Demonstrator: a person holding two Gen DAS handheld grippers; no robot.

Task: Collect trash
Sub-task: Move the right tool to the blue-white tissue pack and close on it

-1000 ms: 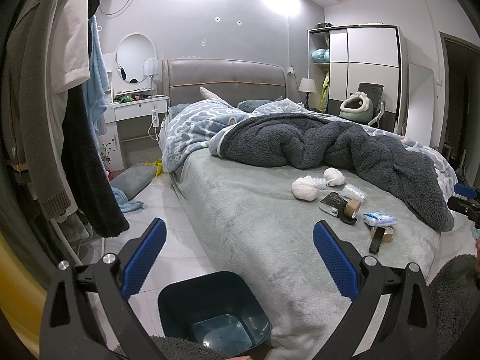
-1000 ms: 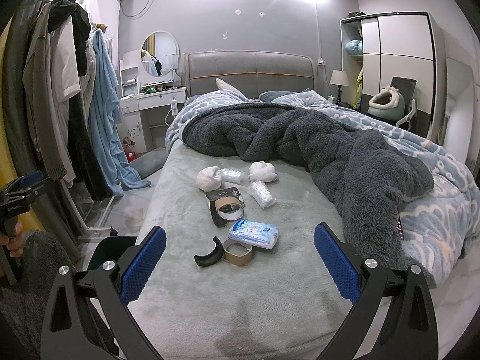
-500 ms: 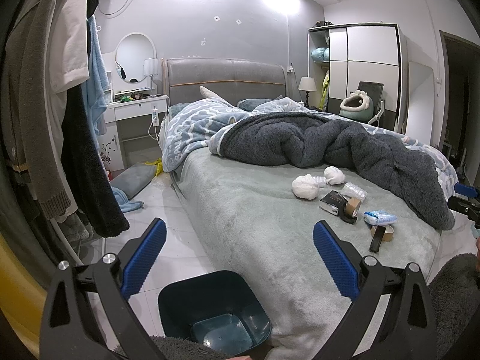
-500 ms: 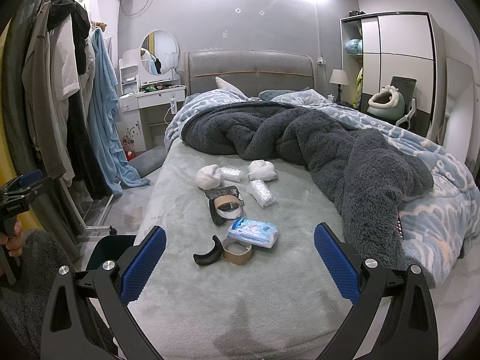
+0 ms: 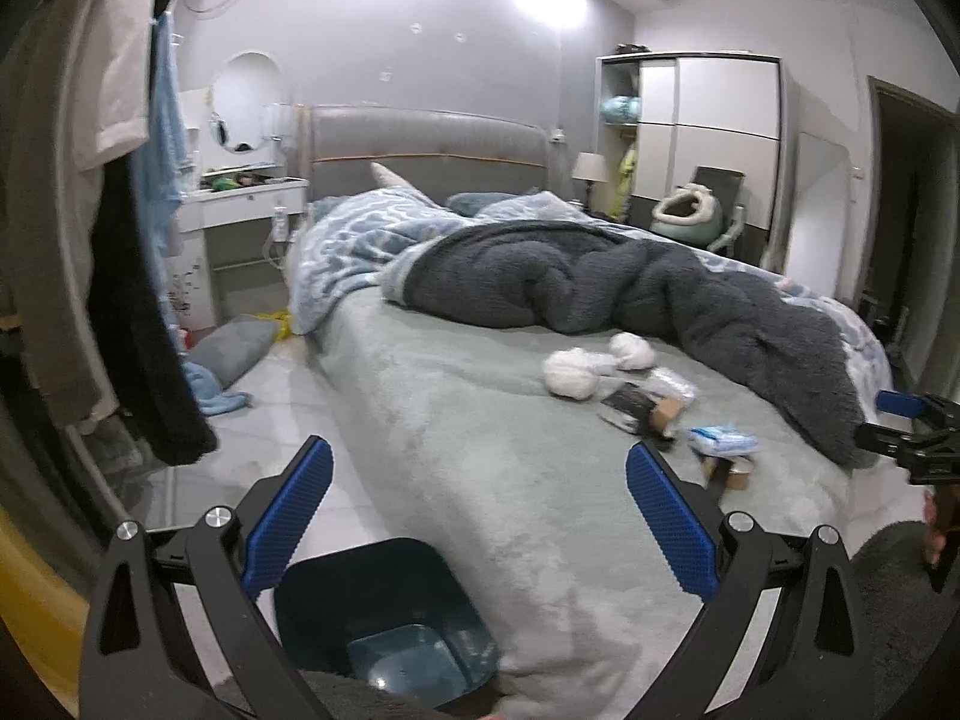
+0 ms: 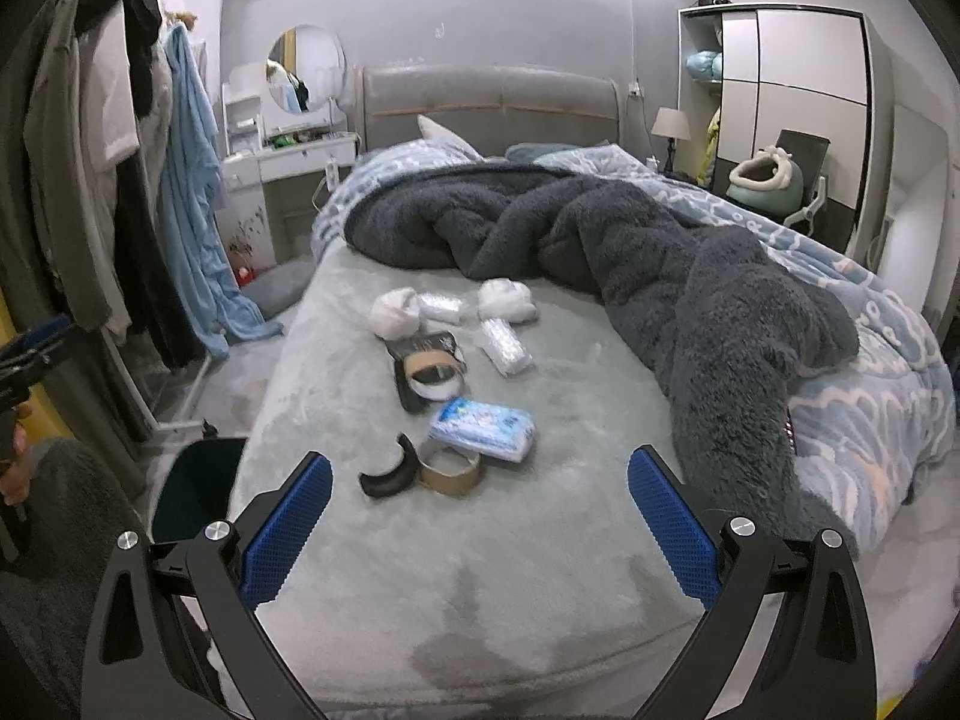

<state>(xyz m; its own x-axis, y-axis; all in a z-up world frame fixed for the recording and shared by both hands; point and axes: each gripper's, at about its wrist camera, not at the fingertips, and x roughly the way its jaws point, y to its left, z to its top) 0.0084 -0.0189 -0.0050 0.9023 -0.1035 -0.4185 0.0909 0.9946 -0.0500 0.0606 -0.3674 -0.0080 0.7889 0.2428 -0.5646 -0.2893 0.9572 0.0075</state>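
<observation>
Nearest the left wrist camera, the left gripper [image 5: 477,510] is held with its jaws spread wide and nothing between them. Directly below it, on the floor against the foot corner of the bed [image 5: 456,438], a dark teal bin [image 5: 384,618] is seen, open and seemingly empty.

The right gripper [image 6: 480,513] is likewise spread wide and empty, and is pointed along the bed from its foot end. The trash is gathered on the bed's grey-green cover, ahead of this gripper and slightly to the left of its centre line. Closest lies a curved black piece [image 6: 390,471], touching a brown tape roll [image 6: 450,471], against which a blue-and-white packet [image 6: 483,429] rests. Further up the bed a second tape ring [image 6: 432,372] is found with a dark packet, then a clear plastic wrapper [image 6: 507,348], and last two white crumpled wads [image 6: 395,312] near the edge of the dark fleece blanket [image 6: 600,240].

The right gripper is judged the nearer to the pile; from the left gripper the pile lies well off to the right. The black piece's long axis runs roughly across the right gripper's line of approach, so a slight leftward reach would be called for.
</observation>
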